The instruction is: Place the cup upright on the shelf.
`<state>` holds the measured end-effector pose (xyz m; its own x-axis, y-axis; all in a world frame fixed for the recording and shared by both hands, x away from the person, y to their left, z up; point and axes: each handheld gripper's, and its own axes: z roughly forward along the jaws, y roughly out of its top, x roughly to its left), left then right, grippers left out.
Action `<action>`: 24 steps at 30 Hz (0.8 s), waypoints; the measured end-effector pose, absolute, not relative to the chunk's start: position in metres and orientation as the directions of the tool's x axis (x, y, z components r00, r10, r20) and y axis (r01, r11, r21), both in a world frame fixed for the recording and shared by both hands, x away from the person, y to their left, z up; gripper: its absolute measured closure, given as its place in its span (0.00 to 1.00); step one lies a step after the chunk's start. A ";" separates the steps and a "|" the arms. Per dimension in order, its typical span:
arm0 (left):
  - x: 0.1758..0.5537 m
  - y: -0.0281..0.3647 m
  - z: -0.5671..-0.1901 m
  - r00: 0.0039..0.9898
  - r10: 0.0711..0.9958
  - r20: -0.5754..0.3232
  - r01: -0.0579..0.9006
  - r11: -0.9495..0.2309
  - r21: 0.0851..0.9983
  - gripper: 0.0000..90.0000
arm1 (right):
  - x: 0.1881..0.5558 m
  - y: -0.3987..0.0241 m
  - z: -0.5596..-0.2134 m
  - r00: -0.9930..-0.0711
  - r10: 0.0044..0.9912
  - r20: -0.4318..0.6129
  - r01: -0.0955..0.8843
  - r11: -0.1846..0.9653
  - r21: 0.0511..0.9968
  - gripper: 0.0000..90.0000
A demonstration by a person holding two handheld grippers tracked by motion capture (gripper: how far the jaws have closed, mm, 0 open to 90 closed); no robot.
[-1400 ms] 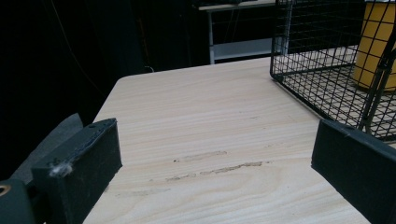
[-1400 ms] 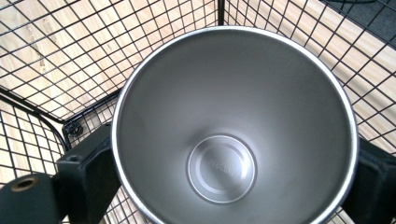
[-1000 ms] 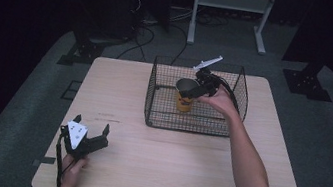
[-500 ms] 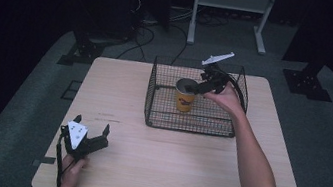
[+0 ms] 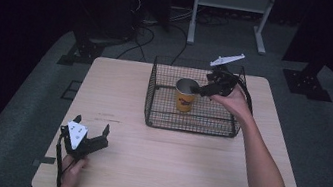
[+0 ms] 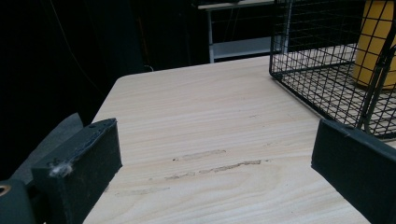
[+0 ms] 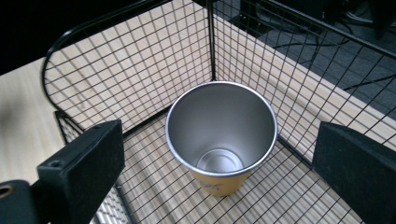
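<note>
A yellow metal cup (image 5: 184,96) stands upright on the floor of a black wire basket (image 5: 190,125) at the table's far right. In the right gripper view the cup (image 7: 221,135) shows its shiny empty inside, and the two jaws stand wide apart on either side without touching it. My right gripper (image 5: 199,88) hovers open at the cup's rim, just to its right, over the basket. My left gripper (image 5: 91,128) rests open near the table's front left corner, with nothing between its jaws. Its own view shows the cup (image 6: 373,42) through the basket mesh (image 6: 322,74).
The wooden table (image 5: 119,91) is bare between the left gripper and the basket. Dark floor, cables and a white stand (image 5: 232,2) lie beyond the far edge. The basket's wire walls enclose the cup on all sides.
My right gripper has drawn back up and to the right from over the cup, which stays upright in the basket. The left gripper has not moved.
</note>
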<state>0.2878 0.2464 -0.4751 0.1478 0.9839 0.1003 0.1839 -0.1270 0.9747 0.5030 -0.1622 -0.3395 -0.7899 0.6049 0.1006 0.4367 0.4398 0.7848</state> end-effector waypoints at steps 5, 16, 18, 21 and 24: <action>0.288 0.246 -0.475 0.148 0.984 0.101 0.183 -0.128 0.975 0.01 | 0.497 -0.165 -0.337 -0.795 0.598 0.103 0.429 0.434 0.792 0.02; 0.288 0.246 -0.475 0.147 0.984 0.104 0.182 -0.130 0.975 0.01 | 0.481 -0.178 -0.336 -0.800 0.591 0.107 0.423 0.428 0.798 0.02; 0.288 0.246 -0.475 0.147 0.984 0.104 0.182 -0.130 0.975 0.01 | 0.478 -0.181 -0.336 -0.801 0.589 0.106 0.421 0.429 0.799 0.02; 0.288 0.246 -0.475 0.147 0.984 0.105 0.183 -0.131 0.974 0.01 | 0.473 -0.185 -0.335 -0.804 0.585 0.103 0.416 0.430 0.801 0.02; 0.288 0.246 -0.475 0.147 0.984 0.105 0.182 -0.131 0.974 0.01 | 0.470 -0.187 -0.335 -0.805 0.583 0.106 0.413 0.423 0.806 0.02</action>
<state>0.2875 0.2459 -0.4750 0.1472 0.9836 0.1046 0.1823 -0.1309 0.9745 0.4697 -0.1870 -0.3348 -0.8051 0.5835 0.1061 0.4131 0.4233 0.8064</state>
